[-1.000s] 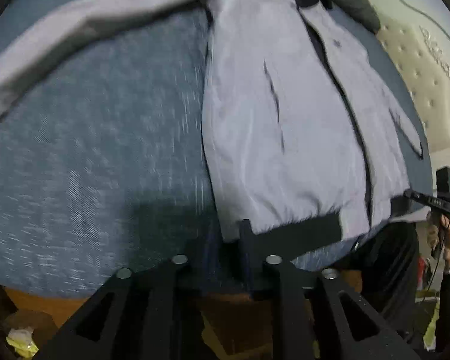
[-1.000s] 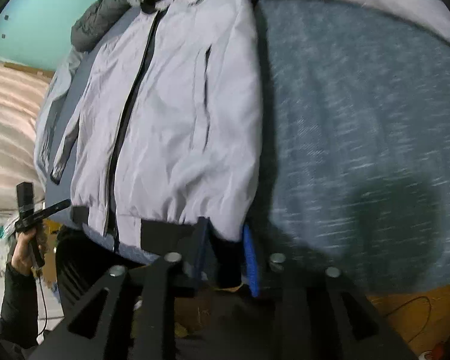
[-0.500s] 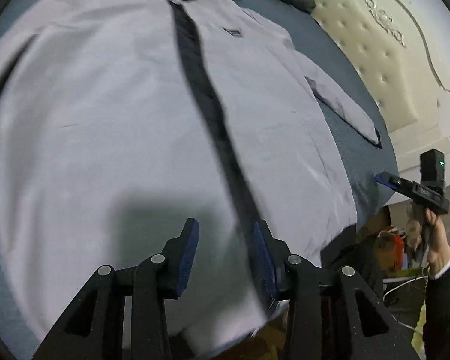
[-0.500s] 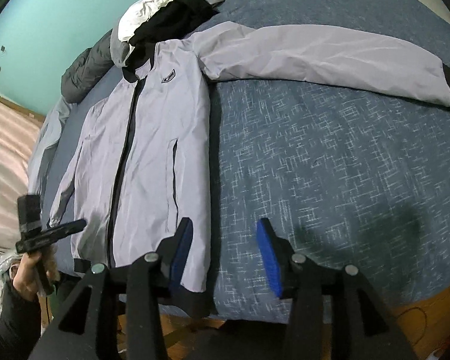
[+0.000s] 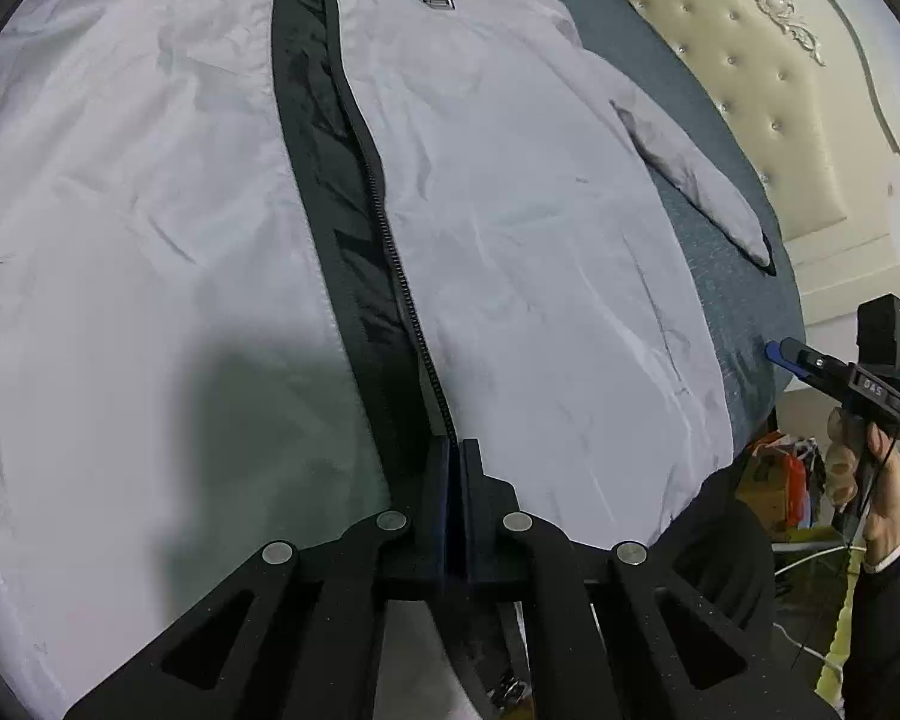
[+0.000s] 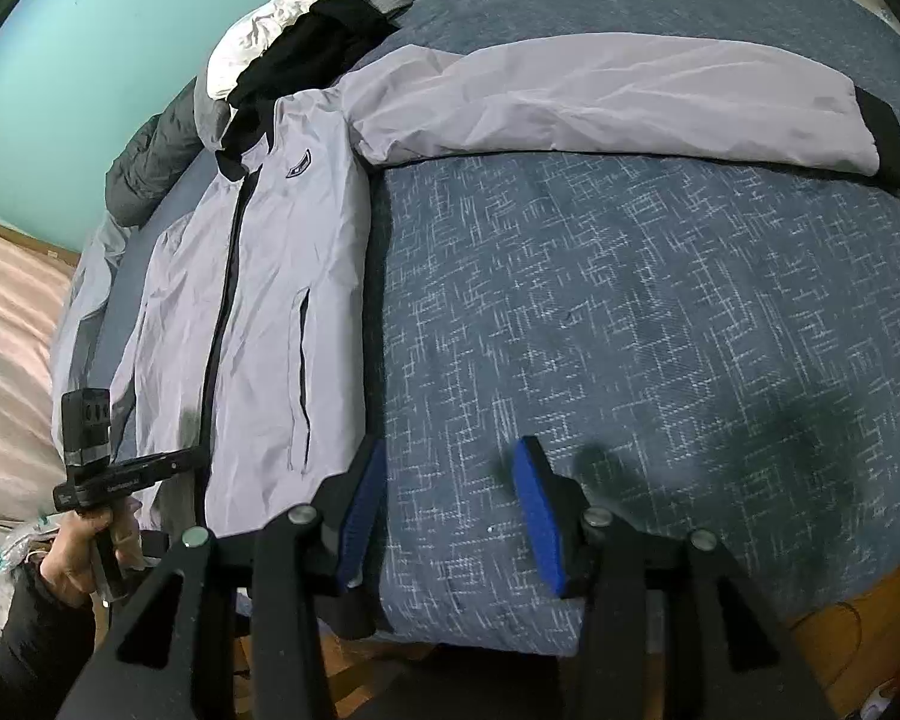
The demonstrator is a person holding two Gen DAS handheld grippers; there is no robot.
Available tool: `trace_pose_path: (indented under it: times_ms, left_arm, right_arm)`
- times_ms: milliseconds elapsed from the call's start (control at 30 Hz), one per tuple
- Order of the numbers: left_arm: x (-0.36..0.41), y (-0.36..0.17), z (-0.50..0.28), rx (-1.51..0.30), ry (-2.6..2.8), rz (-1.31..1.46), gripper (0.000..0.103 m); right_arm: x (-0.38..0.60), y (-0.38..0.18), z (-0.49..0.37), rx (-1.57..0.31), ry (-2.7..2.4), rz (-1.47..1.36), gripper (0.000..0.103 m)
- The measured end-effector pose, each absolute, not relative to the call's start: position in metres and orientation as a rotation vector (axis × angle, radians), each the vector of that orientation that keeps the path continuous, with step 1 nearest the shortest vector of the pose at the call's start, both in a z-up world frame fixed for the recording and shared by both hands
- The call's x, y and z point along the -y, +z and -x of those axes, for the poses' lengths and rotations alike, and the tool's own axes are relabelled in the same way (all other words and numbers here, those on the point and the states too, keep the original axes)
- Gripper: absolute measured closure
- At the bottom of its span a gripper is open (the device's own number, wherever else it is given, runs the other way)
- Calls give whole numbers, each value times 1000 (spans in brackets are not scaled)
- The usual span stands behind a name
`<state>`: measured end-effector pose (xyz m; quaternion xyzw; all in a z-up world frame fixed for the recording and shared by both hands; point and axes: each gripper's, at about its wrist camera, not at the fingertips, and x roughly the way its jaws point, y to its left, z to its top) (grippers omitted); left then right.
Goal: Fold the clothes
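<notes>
half a second ago our left gripper hovered over the jacket with its pads apart; now those pads are pressed together low on the front, right at the bottom end of the black zipper strip. whether any cloth is pinched between them we cannot tell, since the pads hide that spot. a second ago both grippers were down at the black hem band, so the hem looks to be laid out and let go. our right gripper matches its earlier pose: pads wide apart, holding nothing, over bare bedding just beside the jacket's right edge.

we judge the spreading step is about done and the folding itself not yet begun. the pale grey zip-front windbreaker jacket lies face up and flat on the bed, collar away from us, a small dark chest badge showing. one sleeve with a black cuff stretches straight out across the bed, well apart from the body; the other sleeve lies close along the opposite side. bringing the long sleeve across the chest seems the likely next move.

the surface is a blue-grey woven bedspread with pale crosshatch flecks. a heap of white, black and grey clothes sits by the collar. a cream tufted headboard stands along one side, a turquoise wall along the other.
</notes>
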<state>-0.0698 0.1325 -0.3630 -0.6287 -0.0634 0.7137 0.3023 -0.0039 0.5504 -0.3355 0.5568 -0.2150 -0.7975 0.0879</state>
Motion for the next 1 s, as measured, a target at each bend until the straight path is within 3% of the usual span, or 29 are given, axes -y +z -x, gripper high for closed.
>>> trace_pose_path:
  times_ms: [267, 533, 633, 833, 933, 1000]
  left_arm:
    - [-119, -352, 68, 148, 1942, 1641, 100]
    - [-126, -377, 79, 127, 1969, 1709, 100]
    - [-120, -382, 80, 120, 1985, 1732, 100]
    - [-129, -378, 76, 155, 1957, 1708, 100]
    - [-120, -371, 77, 208, 1979, 1701, 93]
    - [-107, -358, 76, 239, 2015, 1683, 80]
  right_arm:
    - [-540, -340, 6, 633, -2347, -1657, 58]
    - [-521, -351, 7, 611, -2265, -1708, 57]
    - [-512, -350, 3, 575, -2233, -1707, 49]
    - [-501, -355, 7, 572, -2197, -1724, 49]
    - [-492, -356, 6, 564, -2164, -1729, 49]
    - [-484, -360, 5, 550, -2128, -1744, 48]
